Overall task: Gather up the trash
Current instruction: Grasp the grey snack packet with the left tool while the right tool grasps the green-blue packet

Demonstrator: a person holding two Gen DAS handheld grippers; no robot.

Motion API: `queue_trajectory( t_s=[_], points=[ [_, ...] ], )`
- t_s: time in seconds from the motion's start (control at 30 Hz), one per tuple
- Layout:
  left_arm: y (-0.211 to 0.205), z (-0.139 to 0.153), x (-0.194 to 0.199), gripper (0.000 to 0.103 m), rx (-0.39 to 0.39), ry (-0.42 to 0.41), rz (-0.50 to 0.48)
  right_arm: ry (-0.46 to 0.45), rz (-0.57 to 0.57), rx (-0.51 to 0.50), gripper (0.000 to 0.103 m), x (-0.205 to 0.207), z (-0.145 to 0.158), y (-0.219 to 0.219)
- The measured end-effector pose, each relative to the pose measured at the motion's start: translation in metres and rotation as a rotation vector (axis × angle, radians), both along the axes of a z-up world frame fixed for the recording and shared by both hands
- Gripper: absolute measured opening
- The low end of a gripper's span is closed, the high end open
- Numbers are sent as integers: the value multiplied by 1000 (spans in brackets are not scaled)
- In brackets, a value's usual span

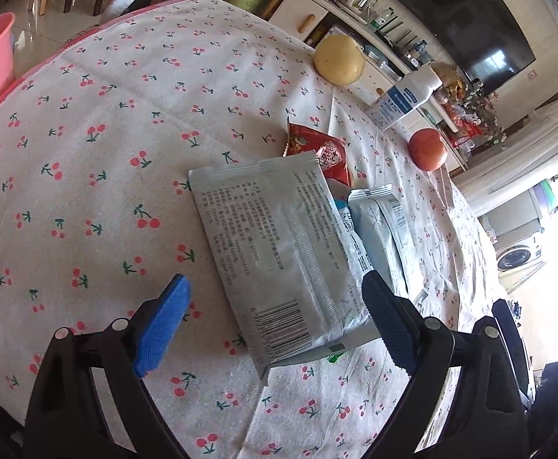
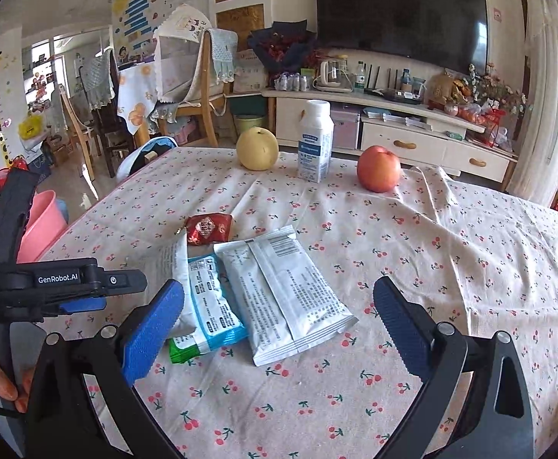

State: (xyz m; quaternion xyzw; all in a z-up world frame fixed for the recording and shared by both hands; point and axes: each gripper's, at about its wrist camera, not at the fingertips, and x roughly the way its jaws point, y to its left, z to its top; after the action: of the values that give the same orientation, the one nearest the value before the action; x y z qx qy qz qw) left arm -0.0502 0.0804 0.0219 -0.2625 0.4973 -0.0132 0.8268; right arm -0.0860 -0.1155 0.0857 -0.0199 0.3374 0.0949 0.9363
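Your left tongs point(image 1: 275, 317) are spread wide and hold nothing; they sit low over the near end of a grey wrapper point(image 1: 275, 252) lying flat on the worktop point(image 1: 99, 176) (the barcode end is nearest you). Your right tongs point(image 2: 279, 325) are also spread wide and empty, hanging above the cherry-print cloth with a second grey wrapper point(image 2: 284, 294) between the blue pads. The trash lies in a loose cluster in the middle of the worktop. Just left of that second wrapper is a blue-and-white packet point(image 2: 212, 306), with a green packet point(image 2: 181, 352) peeking out beneath its near end. A red wrapper point(image 2: 209, 228) lies at the far edge of the cluster. Along the far side stand a yellow pear point(image 2: 257, 148), a white bottle point(image 2: 314, 141) and a red apple point(image 2: 378, 168), well apart from the wrappers. A pink bin point(image 2: 44, 225) sits on the floor to the left.
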Motion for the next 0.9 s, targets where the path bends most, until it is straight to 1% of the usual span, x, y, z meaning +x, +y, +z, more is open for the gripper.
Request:
queue_trajectory(
  t_s=[0.2, 0.33, 0.4, 0.57, 0.67, 0.73, 0.77, 0.83, 0.9],
  points=[
    [-15, 1, 16, 92, 45, 20, -3, 59, 16, -30, 98, 12, -12, -4],
    [-22, -3, 26, 92, 86, 35, -5, 84, 37, -19, 98, 17, -17, -3],
    [-23, -7, 30, 92, 88, 52, 0, 93, 46, -19, 98, 18, -18, -1],
    [-28, -6, 40, 92, 110, 61, -14, 107, 75, -19, 98, 19, -19, 6],
    [-35, -7, 45, 92, 162, 57, -41, 117, 94, -25, 98, 19, -20, 10],
    [-40, -8, 45, 92, 201, 39, -65, 126, 106, -30, 98, 19, -23, 13],
    [-41, -8, 43, 91, 212, 30, -73, 131, 112, -30, 98, 19, -24, 15],
    [-42, -9, 41, 87, 236, 15, -89, 141, 121, -30, 98, 20, -26, 17],
    [-42, -8, 39, 80, 244, -3, -113, 151, 134, -23, 98, 20, -28, 19]
  ],
)
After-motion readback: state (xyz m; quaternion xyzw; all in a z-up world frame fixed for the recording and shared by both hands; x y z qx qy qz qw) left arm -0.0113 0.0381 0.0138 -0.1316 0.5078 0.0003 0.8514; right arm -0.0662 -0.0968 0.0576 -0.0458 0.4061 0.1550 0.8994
